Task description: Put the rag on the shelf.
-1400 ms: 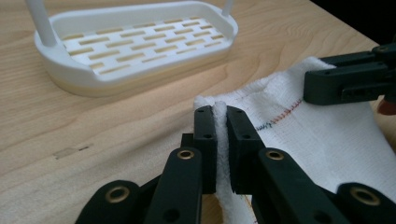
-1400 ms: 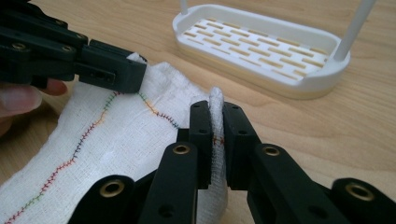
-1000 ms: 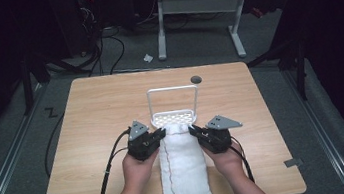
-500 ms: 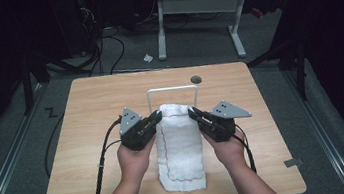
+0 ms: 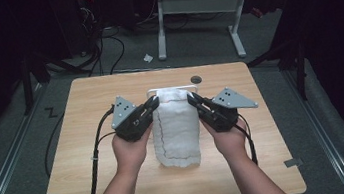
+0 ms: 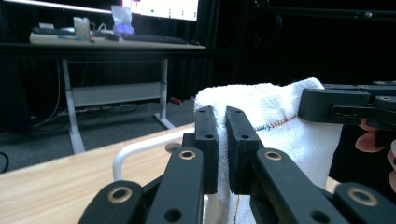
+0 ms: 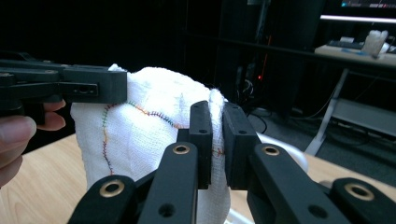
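Note:
A white cloth [image 5: 176, 126] with a coloured stitched hem hangs above the wooden table [image 5: 95, 177], its lower end resting on the tabletop. My left gripper [image 5: 153, 103] is shut on the cloth's upper left corner, and my right gripper [image 5: 193, 98] is shut on the upper right corner. In the left gripper view the cloth [image 6: 289, 126] is pinched between the black jaws of the left gripper [image 6: 222, 140], with the other gripper clamped at the right. In the right gripper view the cloth [image 7: 149, 121] sits between the jaws of the right gripper [image 7: 217, 140].
A white wire rack [image 5: 151, 91] stands on the table just behind the cloth, its rail [image 6: 140, 149] visible in the left gripper view. A round hole [image 5: 196, 79] lies near the table's far edge. A white-legged desk [image 5: 193, 8] and cables stand on the floor beyond.
Both grippers have risen together with the cloth's top corners in them. The cloth, flat on the table a second ago, now hangs upright and hides most of the rack.

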`<control>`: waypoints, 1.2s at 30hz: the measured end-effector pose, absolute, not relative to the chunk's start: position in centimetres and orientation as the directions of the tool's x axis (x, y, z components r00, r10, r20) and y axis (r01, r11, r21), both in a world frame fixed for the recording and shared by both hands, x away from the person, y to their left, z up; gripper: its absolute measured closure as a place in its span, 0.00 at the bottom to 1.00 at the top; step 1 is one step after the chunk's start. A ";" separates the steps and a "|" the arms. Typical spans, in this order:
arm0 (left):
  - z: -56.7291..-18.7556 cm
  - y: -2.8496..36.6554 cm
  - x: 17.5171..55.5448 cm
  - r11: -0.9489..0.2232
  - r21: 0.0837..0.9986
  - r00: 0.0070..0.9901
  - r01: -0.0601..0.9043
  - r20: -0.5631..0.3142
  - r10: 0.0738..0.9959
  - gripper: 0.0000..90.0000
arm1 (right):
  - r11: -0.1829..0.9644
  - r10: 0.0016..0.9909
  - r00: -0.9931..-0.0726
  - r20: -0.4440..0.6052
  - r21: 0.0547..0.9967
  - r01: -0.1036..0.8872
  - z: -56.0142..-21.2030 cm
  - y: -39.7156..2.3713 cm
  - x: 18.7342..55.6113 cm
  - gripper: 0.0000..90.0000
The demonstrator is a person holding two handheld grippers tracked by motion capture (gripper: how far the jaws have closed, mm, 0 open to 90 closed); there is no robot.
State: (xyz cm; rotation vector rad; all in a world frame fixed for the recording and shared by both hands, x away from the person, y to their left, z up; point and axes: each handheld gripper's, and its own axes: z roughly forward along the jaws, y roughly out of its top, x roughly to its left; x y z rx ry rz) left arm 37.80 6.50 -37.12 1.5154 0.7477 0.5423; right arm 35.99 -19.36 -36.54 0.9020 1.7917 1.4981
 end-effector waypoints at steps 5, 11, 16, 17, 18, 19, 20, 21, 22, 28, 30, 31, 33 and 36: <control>-36.1 6.5 37.8 0.012 0.994 0.677 0.106 -0.081 0.732 0.94 | 0.111 0.821 -0.569 -0.043 0.990 0.085 -35.4 -19.3 36.1 0.93; -35.0 6.4 38.0 0.013 0.997 0.679 0.082 -0.066 0.732 0.94 | 0.102 0.821 -0.569 -0.044 0.992 0.071 -34.3 -19.5 36.2 0.93; -34.8 6.2 38.3 0.002 0.997 0.677 0.077 -0.054 0.734 0.94 | 0.105 0.822 -0.568 -0.045 0.992 0.072 -34.2 -19.7 36.4 0.93; -34.8 6.1 38.3 -0.003 0.998 0.676 0.070 -0.045 0.735 0.94 | 0.101 0.822 -0.568 -0.040 0.992 0.077 -34.1 -19.8 36.5 0.93; -34.7 6.0 38.4 -0.012 0.998 0.677 0.066 -0.036 0.735 0.94 | 0.100 0.821 -0.570 -0.038 0.992 0.078 -34.0 -19.9 36.6 0.93; -34.5 5.8 38.4 -0.024 0.998 0.673 0.061 -0.023 0.739 0.94 | 0.100 0.821 -0.570 -0.038 0.992 0.078 -34.0 -19.9 36.6 0.93; -34.3 5.7 38.6 -0.026 0.998 0.677 0.060 -0.021 0.736 0.94 | 0.096 0.821 -0.570 -0.030 0.992 0.087 -33.9 -20.1 36.7 0.94; -33.8 5.6 38.9 -0.022 0.998 0.682 0.057 -0.023 0.731 0.94 | 0.090 0.822 -0.568 -0.026 0.992 0.085 -33.6 -20.4 36.9 0.94; -33.8 5.6 38.9 -0.022 0.998 0.682 0.057 -0.023 0.731 0.94 | 0.084 0.825 -0.564 -0.022 0.993 0.085 -33.3 -20.5 37.1 0.93; -32.3 4.8 40.4 -0.041 0.998 0.680 0.048 -0.003 0.734 0.94 | 0.063 0.842 -0.539 -0.008 0.995 0.084 -32.5 -20.9 38.5 0.94; -32.0 4.7 41.0 -0.047 0.997 0.681 0.053 -0.002 0.733 0.94 | 0.060 0.843 -0.538 -0.004 0.994 0.086 -32.4 -20.9 38.8 0.93; -31.9 4.7 41.4 -0.047 0.997 0.680 0.064 -0.010 0.733 0.94 | 0.057 0.843 -0.538 0.000 0.994 0.090 -32.3 -21.0 39.1 0.93; -31.7 4.6 41.8 -0.059 0.996 0.675 0.065 0.000 0.737 0.94 | 0.060 0.843 -0.538 0.001 0.994 0.096 -32.1 -21.0 39.8 0.93; -31.4 4.5 42.7 -0.060 0.996 0.668 0.072 -0.003 0.744 0.94 | 0.050 0.840 -0.542 0.016 0.993 0.108 -31.7 -20.9 41.0 0.93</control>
